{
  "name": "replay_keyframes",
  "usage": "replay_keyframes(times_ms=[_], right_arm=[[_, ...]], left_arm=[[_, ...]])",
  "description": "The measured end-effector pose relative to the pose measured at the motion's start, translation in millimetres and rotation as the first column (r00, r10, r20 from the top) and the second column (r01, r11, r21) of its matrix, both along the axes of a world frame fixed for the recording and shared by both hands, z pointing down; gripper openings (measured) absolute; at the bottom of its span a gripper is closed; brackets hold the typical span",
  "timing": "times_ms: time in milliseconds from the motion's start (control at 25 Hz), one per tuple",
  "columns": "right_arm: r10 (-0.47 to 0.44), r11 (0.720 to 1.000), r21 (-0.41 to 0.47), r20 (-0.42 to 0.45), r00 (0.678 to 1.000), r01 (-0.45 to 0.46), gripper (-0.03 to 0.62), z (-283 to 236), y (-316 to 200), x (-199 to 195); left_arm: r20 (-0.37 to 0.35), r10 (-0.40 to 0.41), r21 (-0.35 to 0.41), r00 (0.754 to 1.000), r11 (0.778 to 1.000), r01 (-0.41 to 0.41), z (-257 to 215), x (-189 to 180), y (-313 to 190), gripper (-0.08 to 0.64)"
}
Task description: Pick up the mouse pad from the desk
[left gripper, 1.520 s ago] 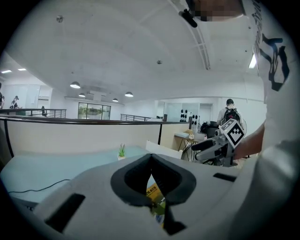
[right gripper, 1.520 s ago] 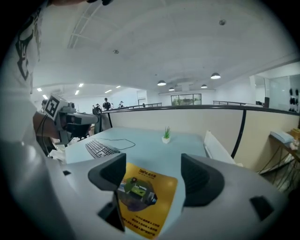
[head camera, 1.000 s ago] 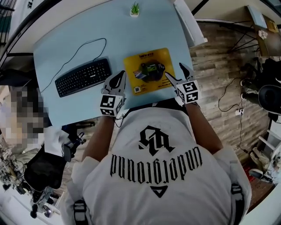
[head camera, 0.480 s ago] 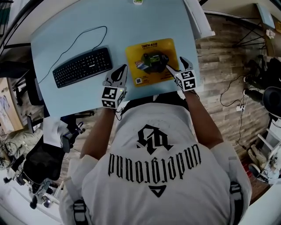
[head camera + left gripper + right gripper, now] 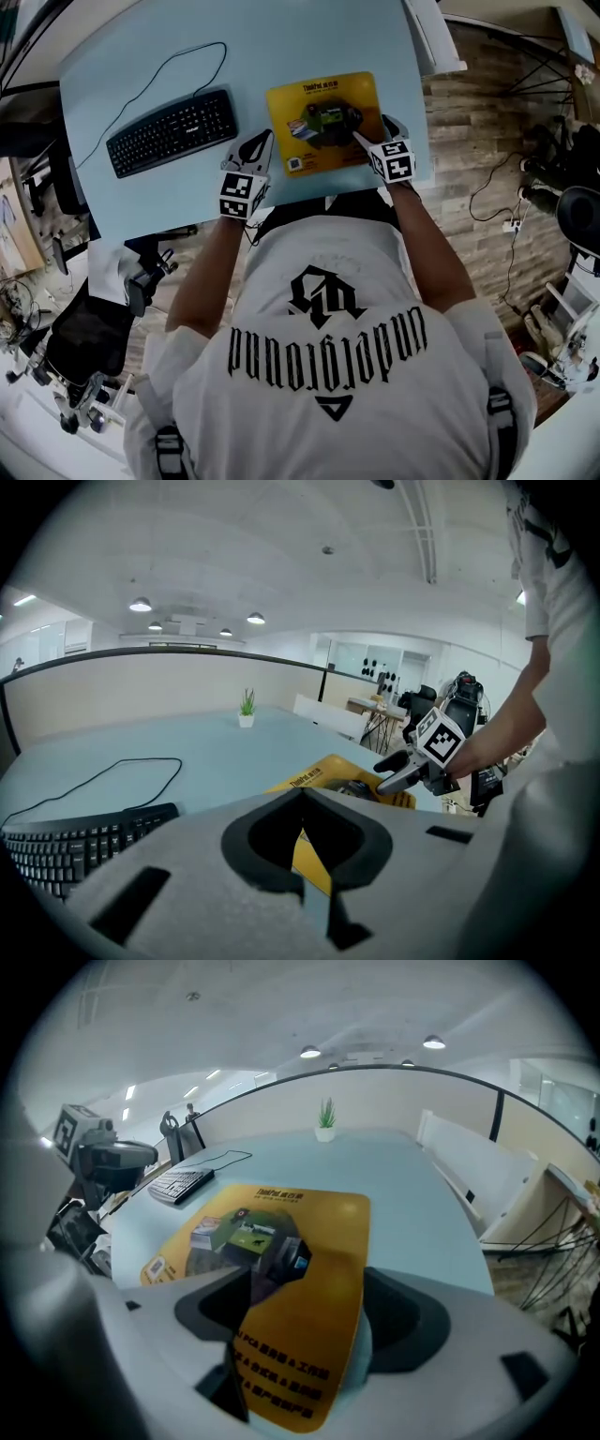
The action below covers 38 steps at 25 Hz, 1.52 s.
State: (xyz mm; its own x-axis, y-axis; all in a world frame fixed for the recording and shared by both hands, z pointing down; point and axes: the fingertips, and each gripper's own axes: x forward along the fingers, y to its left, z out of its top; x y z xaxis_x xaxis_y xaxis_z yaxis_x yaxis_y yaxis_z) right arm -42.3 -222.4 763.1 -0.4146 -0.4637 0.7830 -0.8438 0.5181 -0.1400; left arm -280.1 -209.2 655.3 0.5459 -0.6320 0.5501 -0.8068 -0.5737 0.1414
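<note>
The yellow mouse pad point(image 5: 323, 117) with a printed picture lies flat on the pale blue desk point(image 5: 141, 56), near its front right corner. My right gripper point(image 5: 372, 132) is open, and the pad's near right corner sits between its jaws. In the right gripper view the pad point(image 5: 281, 1241) fills the gap of that gripper point(image 5: 305, 1312). My left gripper point(image 5: 257, 145) is shut on nothing and hovers just left of the pad. From the left gripper point(image 5: 305, 846) I see the pad point(image 5: 323, 772) and the right gripper point(image 5: 387, 769) on it.
A black keyboard point(image 5: 172, 131) with a looping cable lies left of the pad. A small potted plant point(image 5: 325, 1117) stands at the desk's far edge. A white panel point(image 5: 433, 37) borders the desk's right side. Wood floor lies right, and an office chair point(image 5: 84, 347) stands lower left.
My right gripper has slid forward until the pad's near right corner lies between its jaws. The left gripper has barely moved. The head camera has shifted towards the desk.
</note>
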Motion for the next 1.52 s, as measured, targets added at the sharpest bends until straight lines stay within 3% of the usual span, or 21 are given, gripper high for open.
replay_keyframes(times_ms=[320, 600, 1000, 1280, 1360, 1520], right_arm=[[0.019, 0.999, -0.028, -0.013, 1.0, -0.02, 0.382, 12.5, -0.2, 1.8], [0.034, 0.999, 0.0, -0.057, 0.998, -0.034, 0.393, 14.8, -0.3, -1.4], [0.038, 0.999, 0.011, -0.053, 0.998, -0.037, 0.37, 12.6, 0.1, -0.7], [-0.037, 0.999, -0.002, -0.031, 0.999, 0.037, 0.163, 7.9, 10.5, -24.8], [-0.074, 0.997, 0.001, -0.025, 0.997, 0.074, 0.078, 6.3, 14.7, -33.3], [-0.1, 0.995, 0.005, -0.028, 0.995, 0.1, 0.044, 5.1, 18.0, -38.0]], left_arm=[[-0.002, -0.002, -0.011, 1.0, 1.0, 0.002, 6.2, -1.9, -3.4, 0.008], [0.003, -0.006, -0.035, 1.0, 0.999, 0.006, 7.2, -3.7, -4.1, 0.008], [-0.013, 0.0, -0.023, 1.0, 1.0, -0.001, 5.1, 2.9, -3.9, 0.008], [-0.019, -0.006, 0.002, 1.0, 1.0, 0.006, 1.1, 1.7, -2.7, 0.008], [-0.019, -0.006, 0.001, 1.0, 1.0, 0.006, 0.5, 1.4, 0.2, 0.008], [-0.015, -0.011, -0.005, 1.0, 1.0, 0.011, 0.2, 0.0, 5.5, 0.008]])
